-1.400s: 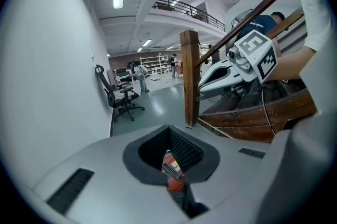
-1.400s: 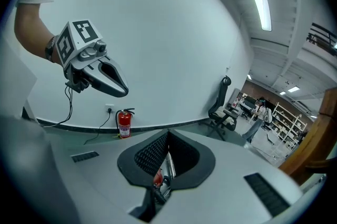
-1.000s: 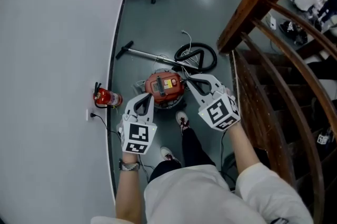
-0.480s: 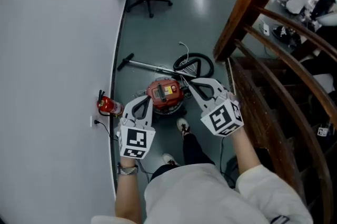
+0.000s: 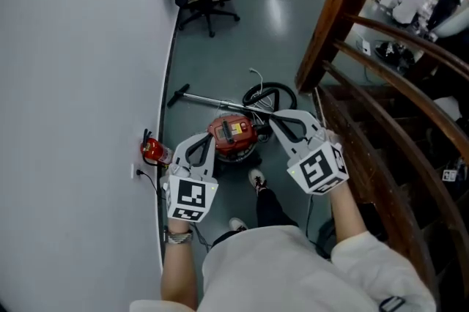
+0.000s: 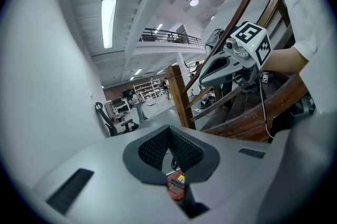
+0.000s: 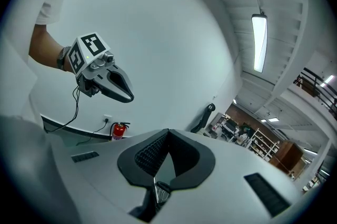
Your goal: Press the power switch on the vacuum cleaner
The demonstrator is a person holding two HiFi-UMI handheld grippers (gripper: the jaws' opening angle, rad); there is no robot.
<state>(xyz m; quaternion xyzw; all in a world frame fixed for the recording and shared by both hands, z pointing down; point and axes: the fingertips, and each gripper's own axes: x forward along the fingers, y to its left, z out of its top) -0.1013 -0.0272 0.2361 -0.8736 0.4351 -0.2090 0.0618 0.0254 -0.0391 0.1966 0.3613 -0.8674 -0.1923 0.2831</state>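
**Status: Both Hand-Held Grippers Closed and Empty, Vacuum Cleaner on Floor**

The left hand-held gripper (image 5: 208, 136) has its jaws fully together. Its ribbed pads meet at the tip with nothing between them. The right hand-held gripper (image 5: 268, 116) is likewise fully closed and holds nothing. The person holds both side by side in the air, pointing forward and slightly downward.

The round red canister vacuum cleaner (image 5: 233, 133) stands on the grey floor (image 5: 242, 39), just ahead of the person's shoes. In the head view it appears between the two grippers, well below them and touching neither. Its coiled black hose (image 5: 270, 94) and metal wand (image 5: 212, 98) lie on the floor just behind it.

A red fire extinguisher (image 5: 152, 150) stands against the white wall (image 5: 80, 83), left of the vacuum cleaner. A dark wooden stair railing (image 5: 381, 83) runs along the right.
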